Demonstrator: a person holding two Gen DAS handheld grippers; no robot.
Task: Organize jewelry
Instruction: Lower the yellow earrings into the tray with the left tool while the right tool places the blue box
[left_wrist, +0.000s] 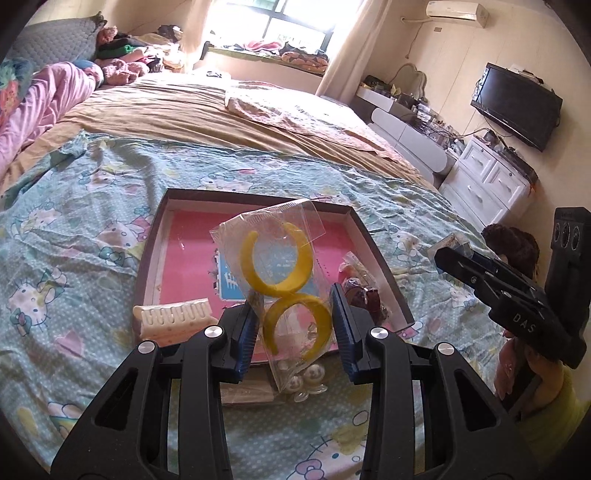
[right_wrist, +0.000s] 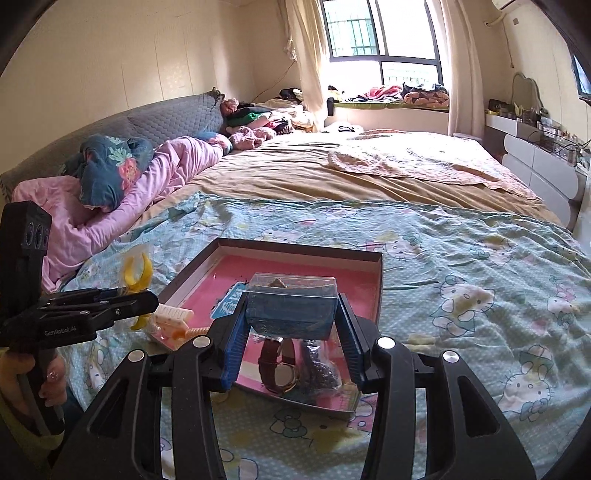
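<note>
1. My left gripper (left_wrist: 295, 325) is clamped on a clear plastic bag of yellow hoop earrings (left_wrist: 284, 273), held just above the near edge of the tray. My right gripper (right_wrist: 291, 345) is clenched on a small clear-lidded blue jewelry box (right_wrist: 291, 308), raised over the tray's near end.
2. I judge this the loading step: both items are still carried, not placed. Next I need to lower each onto bare pink floor of the shallow dark-rimmed tray (left_wrist: 155, 236), toward 12 o'clock, clear of the wristwatch (right_wrist: 279, 363) and the dark beaded piece (right_wrist: 319, 367) at 5 o'clock.
3. A cream hair comb (left_wrist: 173, 319) leans on the rim at 8 o'clock.
4. Everything sits on a soft, wrinkled Hello Kitty bedsheet (right_wrist: 461, 280); a window (right_wrist: 380, 37) stands at 12 o'clock.
</note>
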